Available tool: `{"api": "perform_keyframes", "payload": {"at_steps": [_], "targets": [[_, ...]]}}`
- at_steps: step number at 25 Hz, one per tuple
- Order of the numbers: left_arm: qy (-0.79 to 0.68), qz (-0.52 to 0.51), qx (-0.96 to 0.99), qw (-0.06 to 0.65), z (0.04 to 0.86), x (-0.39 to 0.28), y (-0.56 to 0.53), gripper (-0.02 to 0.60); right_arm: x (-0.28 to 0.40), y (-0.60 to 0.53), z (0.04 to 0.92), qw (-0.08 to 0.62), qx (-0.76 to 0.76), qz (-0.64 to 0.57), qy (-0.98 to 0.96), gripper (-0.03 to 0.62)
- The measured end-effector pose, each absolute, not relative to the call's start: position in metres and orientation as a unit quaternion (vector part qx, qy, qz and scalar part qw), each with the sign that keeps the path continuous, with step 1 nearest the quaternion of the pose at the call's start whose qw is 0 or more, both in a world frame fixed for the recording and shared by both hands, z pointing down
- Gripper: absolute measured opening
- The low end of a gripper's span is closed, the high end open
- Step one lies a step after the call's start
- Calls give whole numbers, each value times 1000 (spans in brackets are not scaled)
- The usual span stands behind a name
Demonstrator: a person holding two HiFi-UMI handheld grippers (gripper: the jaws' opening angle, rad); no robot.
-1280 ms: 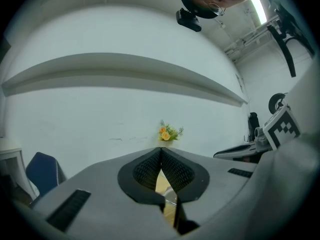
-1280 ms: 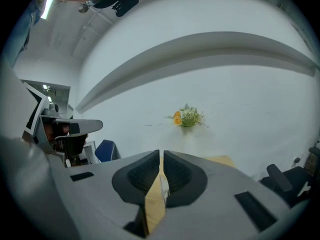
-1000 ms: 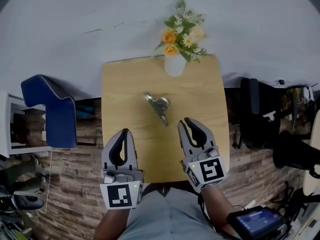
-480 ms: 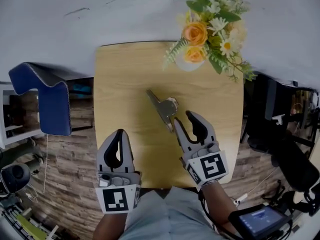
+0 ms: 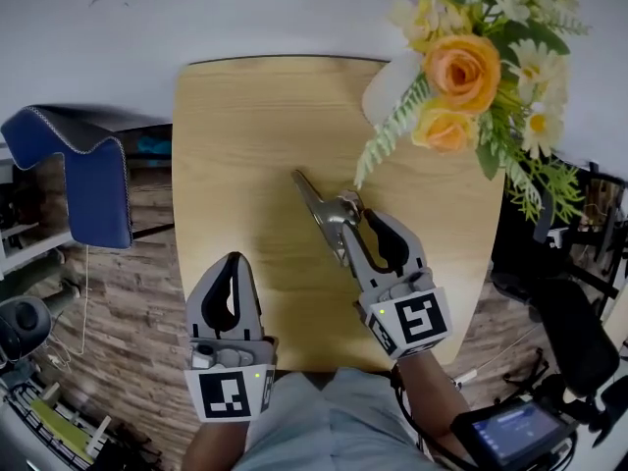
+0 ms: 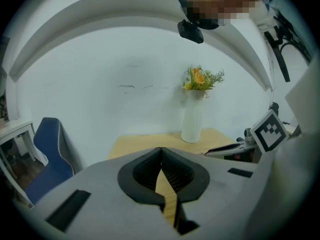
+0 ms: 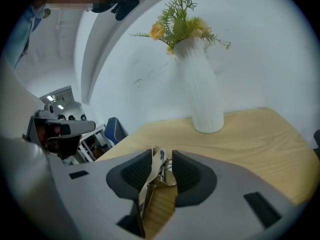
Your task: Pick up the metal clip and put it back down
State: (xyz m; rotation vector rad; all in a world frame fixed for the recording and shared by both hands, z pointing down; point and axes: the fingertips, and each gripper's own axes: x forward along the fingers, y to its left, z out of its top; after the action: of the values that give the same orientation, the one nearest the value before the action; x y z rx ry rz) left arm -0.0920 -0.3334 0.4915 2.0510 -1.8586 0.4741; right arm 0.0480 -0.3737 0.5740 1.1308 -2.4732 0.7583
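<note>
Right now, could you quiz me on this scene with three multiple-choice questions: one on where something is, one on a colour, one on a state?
1. Where is the clip?
A. on the floor
B. between the jaws of the right claw
C. inside a drawer

2. What colour is the vase?
A. white
B. red
C. black

3. How is the left claw?
A. holding the clip
B. wide open
C. shut and empty

Answers: B, the right gripper view shows the clip standing between the jaws; A, its ribbed body is white; C, its jaws meet with nothing between them.
</note>
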Motion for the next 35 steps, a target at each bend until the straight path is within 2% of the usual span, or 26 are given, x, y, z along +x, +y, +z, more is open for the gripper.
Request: {"api": "perform_keyframes", "payload": {"at_steps": [8, 18, 22, 35], "targets": [[-658, 169, 713, 175, 496, -101, -329, 18, 35, -372, 588, 191, 382, 273, -862, 129], [-672, 166, 701, 172, 488, -110, -321, 18, 20, -370, 572, 175, 363, 264, -876, 60], [-678, 158, 699, 160, 478, -114, -319, 18, 17, -370, 567, 176, 365, 253, -878, 57], [-700, 114, 695, 115, 389, -157, -258, 18, -21, -328, 463, 141, 373, 194, -896, 54]]}}
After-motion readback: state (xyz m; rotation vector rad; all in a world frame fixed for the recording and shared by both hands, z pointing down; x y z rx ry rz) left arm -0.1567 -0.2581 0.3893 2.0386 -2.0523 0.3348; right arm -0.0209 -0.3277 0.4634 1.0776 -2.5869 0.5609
